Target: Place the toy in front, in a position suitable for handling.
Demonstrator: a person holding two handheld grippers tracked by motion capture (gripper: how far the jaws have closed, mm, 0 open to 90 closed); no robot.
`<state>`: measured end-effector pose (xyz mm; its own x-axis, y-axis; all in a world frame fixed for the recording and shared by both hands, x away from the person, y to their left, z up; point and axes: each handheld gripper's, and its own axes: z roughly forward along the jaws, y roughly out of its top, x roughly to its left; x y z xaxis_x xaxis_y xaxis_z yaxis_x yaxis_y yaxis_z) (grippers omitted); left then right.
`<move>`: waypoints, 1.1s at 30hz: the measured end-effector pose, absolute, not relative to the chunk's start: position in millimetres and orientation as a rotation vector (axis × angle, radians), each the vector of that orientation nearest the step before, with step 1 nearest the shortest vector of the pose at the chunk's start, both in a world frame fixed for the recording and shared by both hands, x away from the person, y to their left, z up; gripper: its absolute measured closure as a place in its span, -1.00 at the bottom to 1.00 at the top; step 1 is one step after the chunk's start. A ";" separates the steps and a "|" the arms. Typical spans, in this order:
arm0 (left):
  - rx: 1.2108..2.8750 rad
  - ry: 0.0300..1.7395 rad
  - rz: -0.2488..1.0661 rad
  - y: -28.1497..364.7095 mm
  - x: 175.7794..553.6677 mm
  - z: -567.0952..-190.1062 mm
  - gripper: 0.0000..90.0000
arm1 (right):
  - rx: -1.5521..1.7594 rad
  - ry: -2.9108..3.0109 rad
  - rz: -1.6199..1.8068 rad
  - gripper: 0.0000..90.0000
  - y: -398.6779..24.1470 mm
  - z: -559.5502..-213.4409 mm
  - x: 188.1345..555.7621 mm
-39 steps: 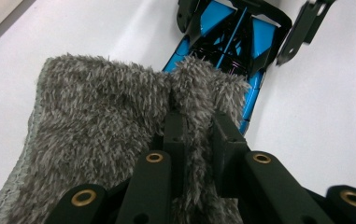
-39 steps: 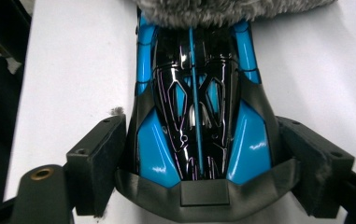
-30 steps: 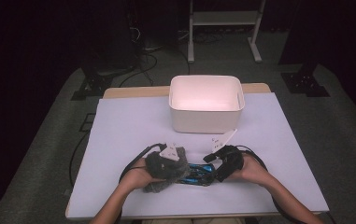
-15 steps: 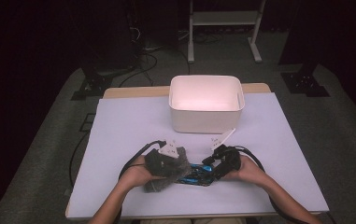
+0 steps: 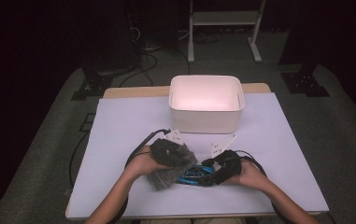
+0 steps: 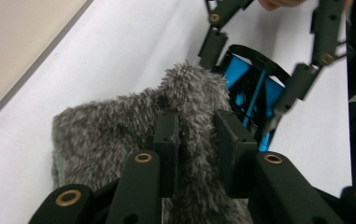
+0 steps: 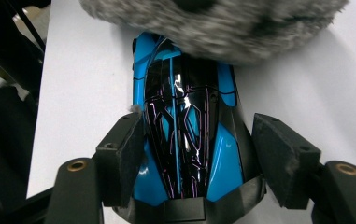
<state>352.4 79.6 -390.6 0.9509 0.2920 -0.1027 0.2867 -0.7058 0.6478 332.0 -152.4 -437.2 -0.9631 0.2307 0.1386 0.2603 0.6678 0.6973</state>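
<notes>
High view, counted: one white rectangular plastic tub [image 5: 206, 120], one grey furry cloth [image 5: 165, 178], one blue-and-black toy car [image 5: 190, 175], two hands, two tongs, all on one pale-sheeted worktop [image 5: 119, 126]. Tub by the middle of the far edge. Cloth and car touching each other close to the middle of the near edge, cloth toward the left edge, car toward the right. Left tongs [image 5: 183, 166] over the cloth, right tongs [image 5: 208, 173] at the car's right end. Too small there to read how either pair of jaws stands.

Left gripper view adds the missing detail: narrow, pinching a raised fold of the fur, pads pressed into it on both sides, having just been easing apart. Beyond the fold, the car's blue body and the other tongs' linkages.

Right gripper view gives the car lengthwise between the jaws, glossy black top with thin purple lines, far end tucked under the fur. Fairly wide, having just been closing in; one pad at the car's flank, a sliver of gap at the other, so not yet gripped.
</notes>
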 end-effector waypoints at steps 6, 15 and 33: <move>2.426 0.450 -0.163 71.4 368.2 -400.5 0.30 | -0.343 -2.917 -1.242 -0.21 -153.4 -434.7 319.9; 2.421 0.435 -0.293 71.3 370.3 -404.7 0.37 | -0.288 -2.976 -1.288 -0.20 -154.7 -434.0 307.5; 2.364 0.245 -0.183 89.7 317.1 -382.8 0.58 | -0.260 -2.922 -1.242 -0.46 -146.7 -440.7 288.4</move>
